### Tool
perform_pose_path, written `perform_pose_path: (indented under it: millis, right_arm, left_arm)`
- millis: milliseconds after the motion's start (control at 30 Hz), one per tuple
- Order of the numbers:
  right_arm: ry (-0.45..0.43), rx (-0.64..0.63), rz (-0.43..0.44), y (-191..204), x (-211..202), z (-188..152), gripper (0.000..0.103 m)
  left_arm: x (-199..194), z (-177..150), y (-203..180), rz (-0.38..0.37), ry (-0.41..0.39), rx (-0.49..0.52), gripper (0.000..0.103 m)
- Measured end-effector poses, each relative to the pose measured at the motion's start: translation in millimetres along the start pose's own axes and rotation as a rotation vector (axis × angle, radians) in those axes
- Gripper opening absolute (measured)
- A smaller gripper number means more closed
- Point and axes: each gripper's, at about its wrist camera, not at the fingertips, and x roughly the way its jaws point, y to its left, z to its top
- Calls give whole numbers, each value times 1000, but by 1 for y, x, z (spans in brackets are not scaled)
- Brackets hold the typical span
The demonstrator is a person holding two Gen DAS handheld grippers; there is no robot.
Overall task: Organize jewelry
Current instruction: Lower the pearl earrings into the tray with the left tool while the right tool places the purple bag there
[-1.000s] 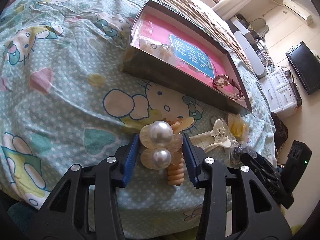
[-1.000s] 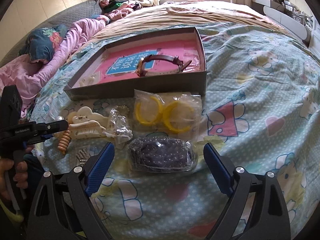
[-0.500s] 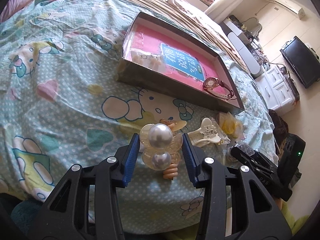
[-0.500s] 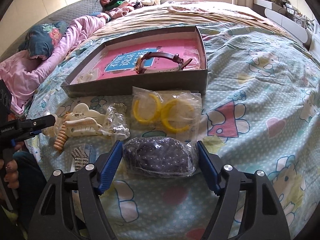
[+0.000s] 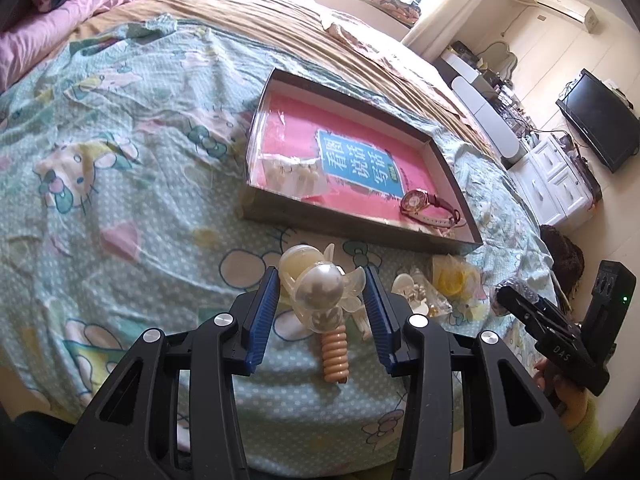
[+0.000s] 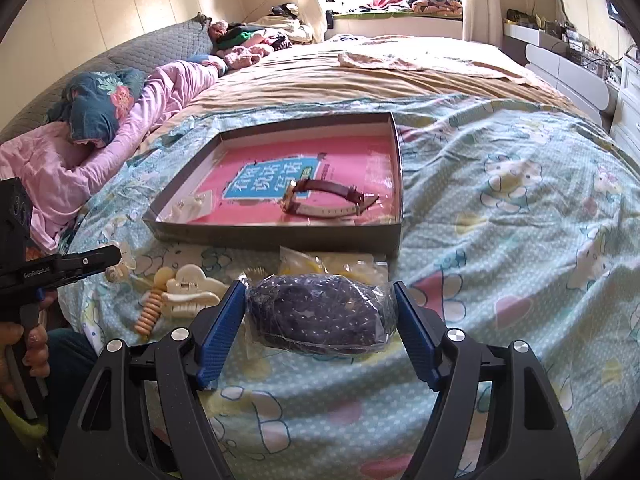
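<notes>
Already in hand: the left gripper [image 5: 320,304] has its blue ribbed fingers [image 5: 262,316] clamped on a translucent cream hair clip with two large pearls [image 5: 320,294], lifted clear of the bedspread.
Left risk: the pearls are round and glossy and the clip's petals look thin, so the clip could twist or squirt out between the pads on the way to the box; squeezing harder could crack the plastic.
Dark bundle: the right gripper [image 6: 320,320] has its fingers [image 6: 222,334] pressed against both sides of a clear plastic bag holding a dark navy beaded piece [image 6: 320,316], which rests on the teal cartoon-print bedspread [image 6: 500,240].
Right risk: the film is slick and loose, so the pads may catch only plastic and the weight may sag or slide out once lifted.
Destination: the shallow grey cardboard box with a pink printed liner [image 6: 280,238] lies just beyond, already holding a brown-strapped wristwatch [image 6: 324,196] and a small cream piece.
Box risk: a low carry could snag the near wall and shove the box across the soft bedding.
Clutter: a cream claw clip [image 6: 192,296], a peach spiral hair tie [image 6: 150,312] and bagged yellow hoops [image 6: 304,268] lie close by; a sweeping move could drag them.
</notes>
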Motion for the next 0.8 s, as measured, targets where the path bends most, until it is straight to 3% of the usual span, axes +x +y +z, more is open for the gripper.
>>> perform_pose_path:
  millis: [800]
  right_arm:
    - [-74,-5,-39,-10,22,52,72]
  left_arm:
    - [31,59,-21,40,-31,72,34]
